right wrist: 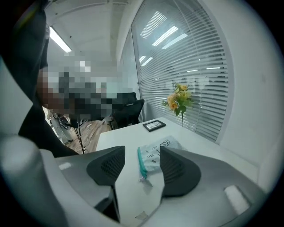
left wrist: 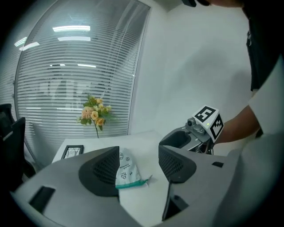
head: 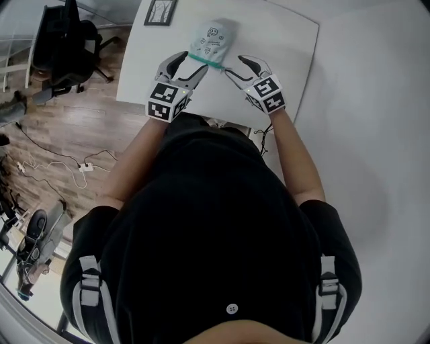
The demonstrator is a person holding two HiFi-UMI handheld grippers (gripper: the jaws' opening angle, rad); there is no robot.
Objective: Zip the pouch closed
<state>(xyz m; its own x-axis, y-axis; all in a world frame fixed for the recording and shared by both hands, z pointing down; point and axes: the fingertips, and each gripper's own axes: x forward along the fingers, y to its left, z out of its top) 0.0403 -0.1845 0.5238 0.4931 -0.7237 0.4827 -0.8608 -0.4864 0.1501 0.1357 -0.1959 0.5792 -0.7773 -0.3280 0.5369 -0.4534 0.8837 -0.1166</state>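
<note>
Soft, light and likely to slide, the pale printed fabric pouch [head: 213,39] lies on the white desk [head: 285,40] just ahead of the wide-open, empty left tool [head: 192,66] and right tool [head: 233,67]; best pin its teal zip edge [head: 203,61] and pinch the small pull [right wrist: 143,178].

There is one table [head: 289,47]. One pouch [head: 213,41] lies on it. One picture frame [head: 160,11] sits by a table corner. One bunch of flowers [left wrist: 94,113] shows past the table's edge. There are two grippers: the left gripper [head: 195,62] and the right gripper [head: 235,66]. There is one black chair [head: 64,47].
</note>
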